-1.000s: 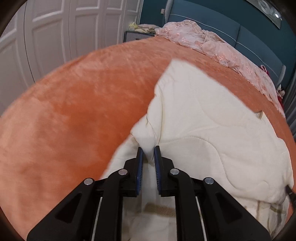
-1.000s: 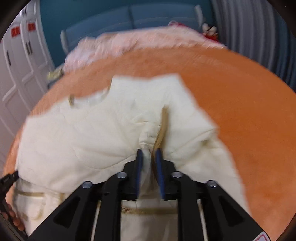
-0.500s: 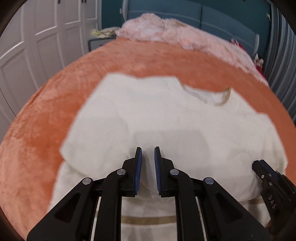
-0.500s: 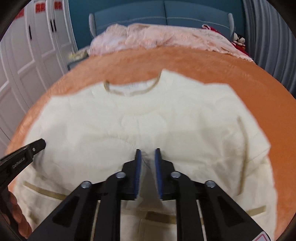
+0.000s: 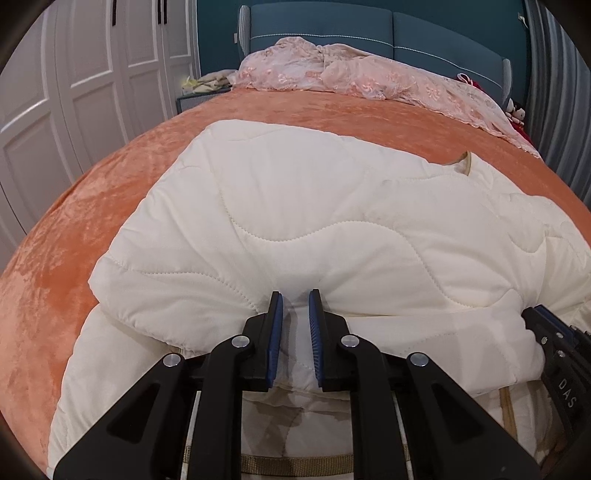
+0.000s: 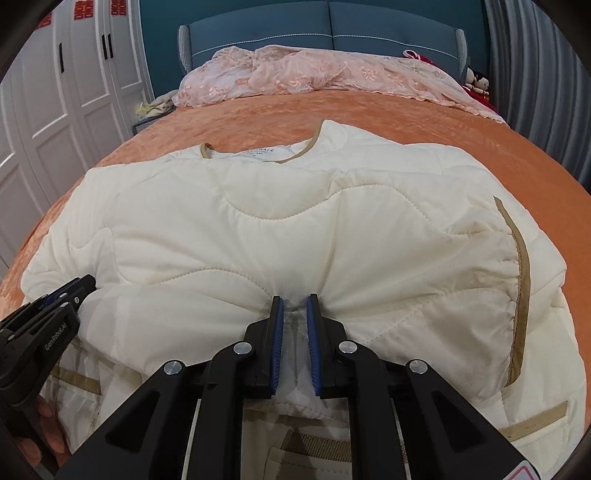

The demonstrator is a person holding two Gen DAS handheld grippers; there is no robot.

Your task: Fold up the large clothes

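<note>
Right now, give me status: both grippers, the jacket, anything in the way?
Left gripper and right gripper both shut on cream quilted jacket. Jacket folded over itself on orange bedspread. Pink lace cover far off, nothing obstructing.

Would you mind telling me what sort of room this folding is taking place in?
Most likely a bedroom: the cream quilted jacket lies on a bed covered by an orange plush blanket, with a padded teal headboard behind it and white panelled wardrobe doors along the side.

Left hand-held gripper (image 5: 295, 295) and right hand-held gripper (image 6: 294, 300) side by side, jaws narrowly parted, both level.
</note>
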